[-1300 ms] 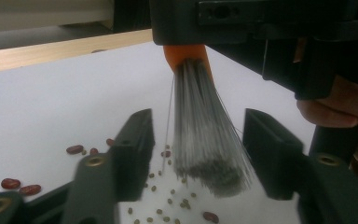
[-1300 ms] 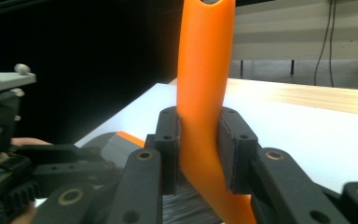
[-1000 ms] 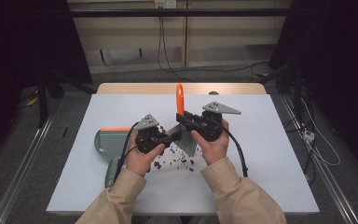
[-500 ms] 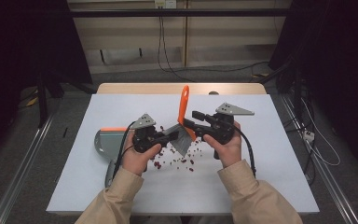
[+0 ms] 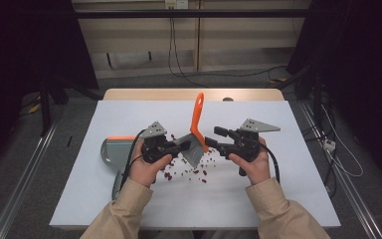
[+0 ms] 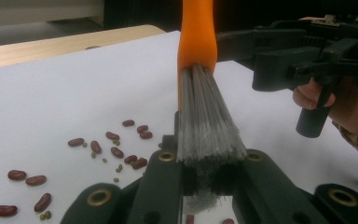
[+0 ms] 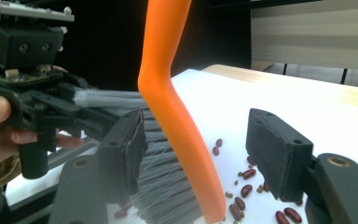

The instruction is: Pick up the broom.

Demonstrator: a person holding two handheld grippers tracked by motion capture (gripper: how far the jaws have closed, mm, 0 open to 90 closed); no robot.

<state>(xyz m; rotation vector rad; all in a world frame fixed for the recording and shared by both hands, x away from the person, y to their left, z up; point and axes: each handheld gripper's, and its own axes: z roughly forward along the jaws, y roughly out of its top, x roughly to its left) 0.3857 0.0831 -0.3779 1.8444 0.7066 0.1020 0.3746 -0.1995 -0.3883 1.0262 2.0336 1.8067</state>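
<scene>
My left gripper clamps the brush by its grey bristles (handle upright) over the scattered beans; my right gripper sits open around the orange handle.

Orange-handled brush upright, grey bristles down.

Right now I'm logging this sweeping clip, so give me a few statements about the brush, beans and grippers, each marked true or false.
1. The left gripper is clamped on the brush by its grey bristles. True.
2. The right gripper is shut on the orange handle. False: its jaws stand open on either side of the handle.
3. Red beans lie scattered on the white table. True.
4. The brush lies flat on the table. False: its handle points up.
5. The grey dustpan sits by the person's right hand. False: it lies at the left.
</scene>
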